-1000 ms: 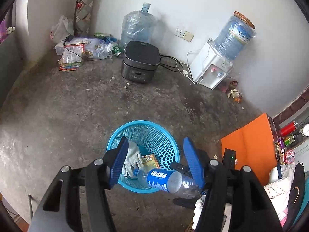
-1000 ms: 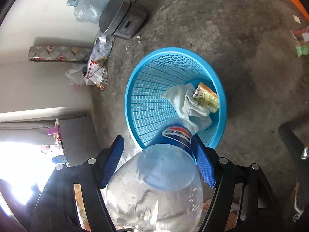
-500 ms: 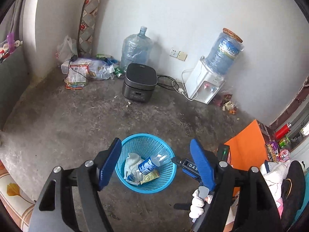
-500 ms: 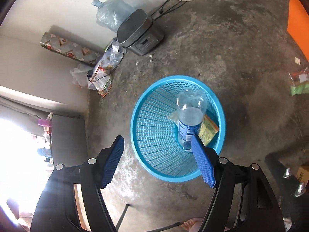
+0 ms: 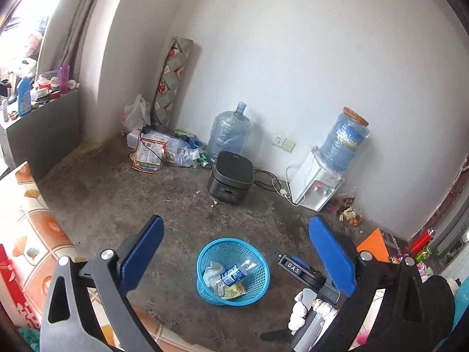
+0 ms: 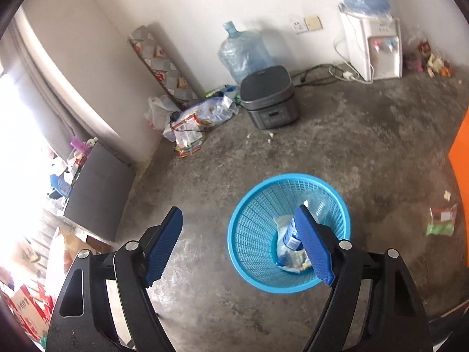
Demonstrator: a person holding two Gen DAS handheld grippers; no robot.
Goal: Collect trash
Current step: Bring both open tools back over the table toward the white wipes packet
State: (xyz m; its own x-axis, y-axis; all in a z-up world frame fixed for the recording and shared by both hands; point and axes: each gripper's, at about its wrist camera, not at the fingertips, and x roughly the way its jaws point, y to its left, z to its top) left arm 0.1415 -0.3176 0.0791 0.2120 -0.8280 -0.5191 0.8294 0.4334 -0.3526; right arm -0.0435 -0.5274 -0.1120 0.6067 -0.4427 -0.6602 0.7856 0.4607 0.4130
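Observation:
A blue mesh basket stands on the concrete floor. It holds a clear Pepsi bottle, a crumpled white cloth and a yellow wrapper. The basket and bottle also show in the right wrist view. My left gripper is open and empty, high above the basket. My right gripper is open and empty, raised above the basket's left side; its right finger hides part of the bottle.
A grey rice cooker, a large water jug and a white water dispenser stand by the far wall. Bags and packets lie in the corner. Green and red wrappers lie on the floor at right. An orange panel stands at right.
My right gripper let go of the Pepsi bottle, which dropped into the basket. Both grippers have since risen and pulled back from the basket.

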